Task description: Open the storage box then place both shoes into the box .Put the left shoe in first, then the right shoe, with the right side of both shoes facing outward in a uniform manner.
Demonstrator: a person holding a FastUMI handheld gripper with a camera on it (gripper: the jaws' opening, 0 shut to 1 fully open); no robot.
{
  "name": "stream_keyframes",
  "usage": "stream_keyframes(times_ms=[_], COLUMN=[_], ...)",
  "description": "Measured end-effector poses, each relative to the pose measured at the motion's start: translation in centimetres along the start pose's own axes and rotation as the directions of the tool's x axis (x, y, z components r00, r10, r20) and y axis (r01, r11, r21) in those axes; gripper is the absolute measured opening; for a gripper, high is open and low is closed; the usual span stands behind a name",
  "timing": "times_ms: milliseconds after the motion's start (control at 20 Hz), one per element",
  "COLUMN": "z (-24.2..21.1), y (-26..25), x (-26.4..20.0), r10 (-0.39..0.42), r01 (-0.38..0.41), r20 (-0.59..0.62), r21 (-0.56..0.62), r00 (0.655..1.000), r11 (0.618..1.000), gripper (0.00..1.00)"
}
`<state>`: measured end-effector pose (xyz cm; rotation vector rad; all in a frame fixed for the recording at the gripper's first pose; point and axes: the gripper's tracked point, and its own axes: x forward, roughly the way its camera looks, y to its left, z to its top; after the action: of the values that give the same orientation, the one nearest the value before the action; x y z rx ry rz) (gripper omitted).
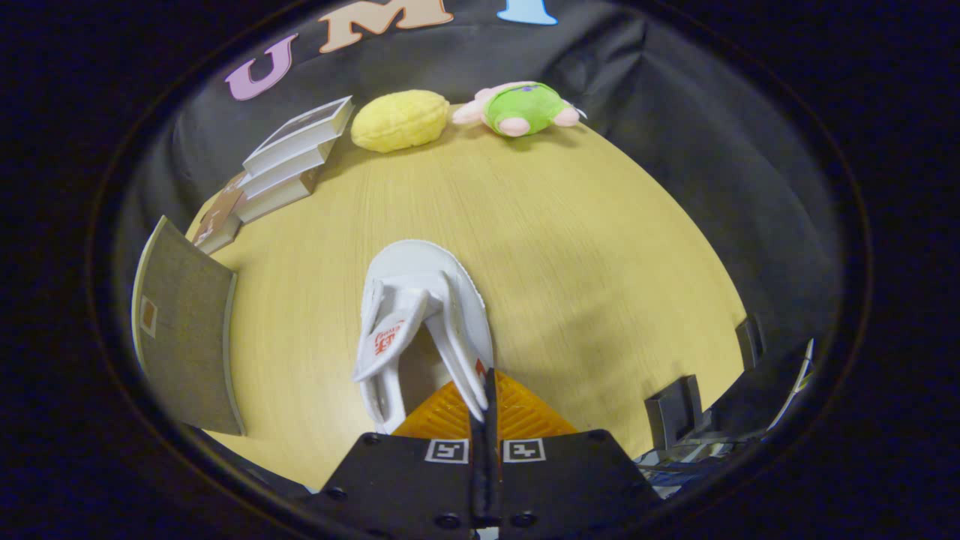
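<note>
The tool is closed on the strap of a white shoe, held over the table middle. The box flap is seen at the left edge. With only the strap pinched, the shoe could twist or be dropped.

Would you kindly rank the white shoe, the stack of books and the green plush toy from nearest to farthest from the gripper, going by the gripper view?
1. White shoe: clamped at its heel end in the closed gripper, stretching ahead.
2. Stack of books: well beyond the fingers, off to the left.
3. Green plush toy: farthest, at the table's far edge, slightly right.
</note>
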<state>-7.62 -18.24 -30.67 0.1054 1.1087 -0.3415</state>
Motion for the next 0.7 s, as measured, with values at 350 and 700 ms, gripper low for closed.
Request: stream_keyframes(times_ms=[350, 700], z=[2.4, 5.7], y=[3.2, 8.1], x=[-3.3, -7.9], r10=[0.081, 0.147], r01=[-0.082, -0.148], r20=[0.043, 0.081], r21=[0.033, 0.015], r00=[0.996, 0.986], r11=[0.996, 0.989], gripper=[0.03, 0.03])
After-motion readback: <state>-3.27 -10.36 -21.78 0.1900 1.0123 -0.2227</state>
